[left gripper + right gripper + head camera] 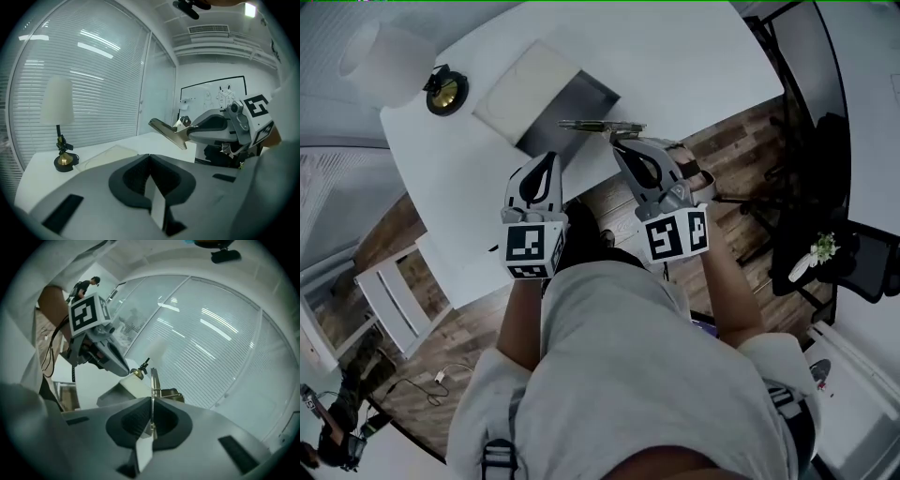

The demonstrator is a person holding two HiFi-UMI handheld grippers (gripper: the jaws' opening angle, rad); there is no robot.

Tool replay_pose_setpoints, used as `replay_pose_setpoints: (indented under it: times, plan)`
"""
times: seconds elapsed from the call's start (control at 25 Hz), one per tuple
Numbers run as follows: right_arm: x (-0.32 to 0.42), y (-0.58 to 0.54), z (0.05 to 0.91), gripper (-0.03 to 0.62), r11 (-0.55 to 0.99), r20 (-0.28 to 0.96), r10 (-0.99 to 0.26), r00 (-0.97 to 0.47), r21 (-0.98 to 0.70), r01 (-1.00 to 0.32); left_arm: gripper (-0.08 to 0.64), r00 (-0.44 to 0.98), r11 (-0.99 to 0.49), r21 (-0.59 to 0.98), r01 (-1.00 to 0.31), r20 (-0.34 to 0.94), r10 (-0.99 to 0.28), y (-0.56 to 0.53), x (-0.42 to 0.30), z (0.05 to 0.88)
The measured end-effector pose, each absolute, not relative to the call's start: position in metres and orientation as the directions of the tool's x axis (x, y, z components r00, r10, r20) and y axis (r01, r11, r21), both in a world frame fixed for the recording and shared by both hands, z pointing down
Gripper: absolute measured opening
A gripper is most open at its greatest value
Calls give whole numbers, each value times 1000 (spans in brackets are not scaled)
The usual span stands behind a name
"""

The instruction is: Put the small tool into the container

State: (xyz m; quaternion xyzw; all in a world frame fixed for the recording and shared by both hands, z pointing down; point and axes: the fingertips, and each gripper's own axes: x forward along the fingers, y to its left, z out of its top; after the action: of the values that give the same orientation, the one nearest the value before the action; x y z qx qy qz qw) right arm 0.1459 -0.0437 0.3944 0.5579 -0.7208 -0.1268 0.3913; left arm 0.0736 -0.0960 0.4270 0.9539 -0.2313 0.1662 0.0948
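Left to right, head view:
- Table lamp, white shade and brass base, at the far left corner of the white counter.
- Container mid-counter: dark grey open box with a pale flat lid lying against its left side. I can't see anything inside it.
- Left gripper is held in the air at the counter's near edge, just on the near side of the container. Its own view shows the jaws closed together with nothing between them.
- Small tool: thin flat metal blade with a brass-coloured part. It isn't in the container. It's up in the air, clamped in the right gripper and sticking out past the jaw tips. From the head view it lies across the container's near right corner. The left gripper view shows it clear of the counter surface. The right gripper view shows the blade edge-on between the jaws.
- Right gripper has its jaws closed on the tool. It's just beside the left gripper and not touching it. It sits over the counter edge, with wood floor to its right.
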Motion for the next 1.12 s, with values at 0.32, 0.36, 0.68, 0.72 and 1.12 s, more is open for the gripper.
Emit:
replay_pose_setpoints:
  times: [0.32, 0.36, 0.68, 0.72, 1.12]
  plan:
    - [133, -74, 436, 26, 554, 556, -822, -127, 725, -410, 23, 807, -835, 151, -529, 395, -439, -128, 58, 456]
    - [129, -77, 441, 26, 572, 568, -812, -135, 727, -380, 23, 805, -832, 155, -532, 398, -440, -131, 56, 460]
    - [114, -92, 469, 26, 665, 648, -742, -169, 684, -301, 23, 801, -816, 198, -543, 413, -433, -142, 46, 475]
    - [113, -95, 471, 27, 671, 653, -738, -169, 682, -291, 23, 797, -812, 200, -549, 416, -437, -144, 44, 478]
    - [112, -110, 506, 27, 733, 703, -680, -208, 661, -161, 23, 696, -694, 214, -687, 467, -545, -148, 16, 507]
